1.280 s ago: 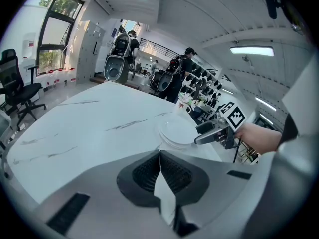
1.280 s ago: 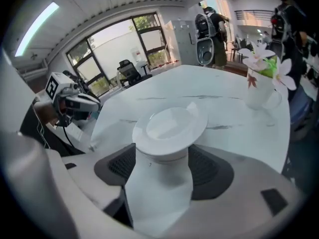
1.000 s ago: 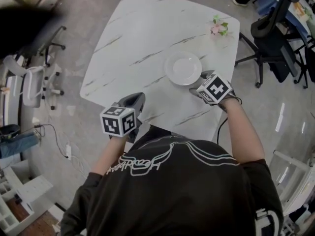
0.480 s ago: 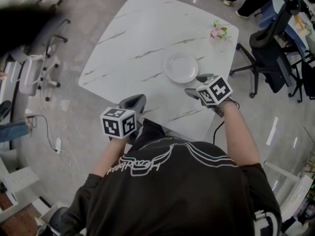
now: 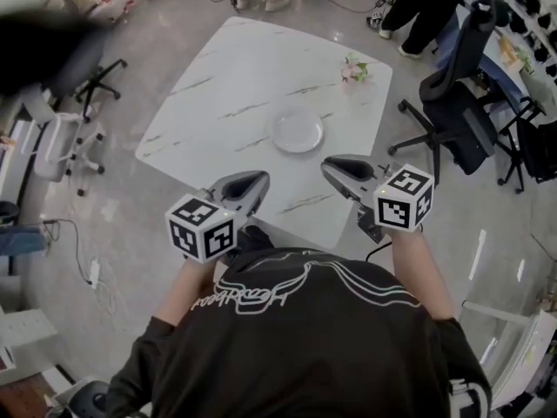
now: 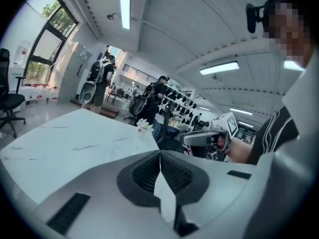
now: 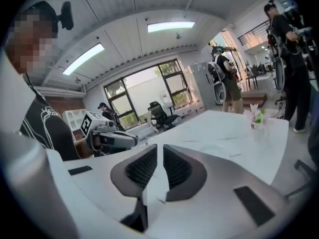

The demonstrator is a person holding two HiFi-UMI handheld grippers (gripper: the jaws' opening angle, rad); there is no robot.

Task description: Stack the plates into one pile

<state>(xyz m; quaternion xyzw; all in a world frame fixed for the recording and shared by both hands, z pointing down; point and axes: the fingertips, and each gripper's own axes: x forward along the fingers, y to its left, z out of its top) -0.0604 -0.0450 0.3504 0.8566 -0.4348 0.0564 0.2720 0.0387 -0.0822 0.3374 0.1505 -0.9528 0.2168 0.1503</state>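
Observation:
One white plate pile [image 5: 297, 131] lies on the marble table [image 5: 235, 85], right of its middle. Both grippers hang in the air over the table's near edge, well short of the pile and apart from it. My left gripper [image 5: 258, 179] is shut, its pads meeting with nothing between them [image 6: 160, 156]. My right gripper [image 5: 329, 167] has just been closing; its jaws stand a thin slit apart and hold nothing [image 7: 160, 151]. Each gripper shows in the other's view: the right gripper [image 6: 199, 138] and the left gripper [image 7: 117, 140].
A small vase of flowers [image 5: 354, 70] stands near the table's far right corner. A black office chair [image 5: 452, 120] is by the table's right side, another chair [image 5: 65, 142] off to the left. People [image 5: 418, 7] stand beyond the table.
Both grippers lifted and drew back from the plate pile toward the person. The right jaws, wide open at the pile's near edge before, have closed on nothing. The left jaws stayed shut.

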